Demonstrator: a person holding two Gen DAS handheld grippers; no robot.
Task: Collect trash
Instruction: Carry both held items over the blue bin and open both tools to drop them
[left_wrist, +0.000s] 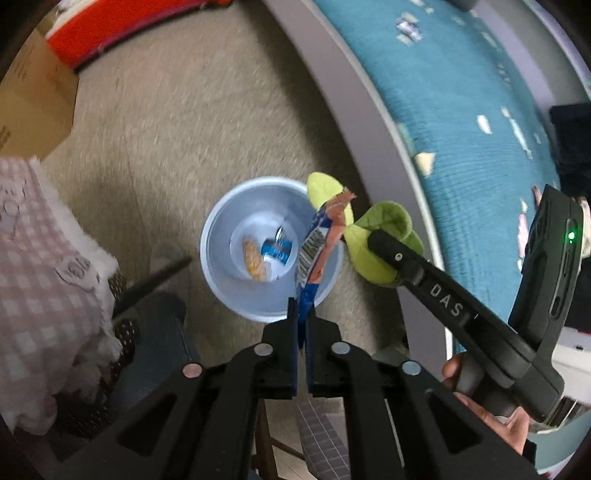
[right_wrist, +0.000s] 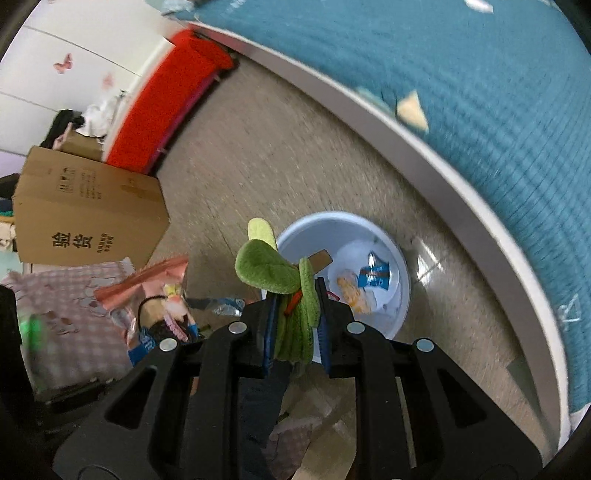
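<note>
A pale blue bin (left_wrist: 221, 254) stands on the floor beside the bed, with a few wrappers lying at its bottom. My left gripper (left_wrist: 302, 308) is shut on a blue and orange snack wrapper (left_wrist: 317, 240) that hangs over the bin's right side. In the left wrist view my right gripper (left_wrist: 384, 242) reaches in from the right, shut on a green plush cloth (left_wrist: 384, 221) next to the bin's rim. The right wrist view shows that green cloth (right_wrist: 295, 310) pinched between the blue pads, with the bin (right_wrist: 402, 273) just beyond it.
A bed with a teal cover (left_wrist: 461, 110) and grey frame (right_wrist: 406, 155) curves along the right. A cardboard box (right_wrist: 88, 214), a red cushion (right_wrist: 162, 107) and a pink checked blanket (left_wrist: 40, 258) lie to the left. Pink packaging (right_wrist: 155, 288) sits near the blanket.
</note>
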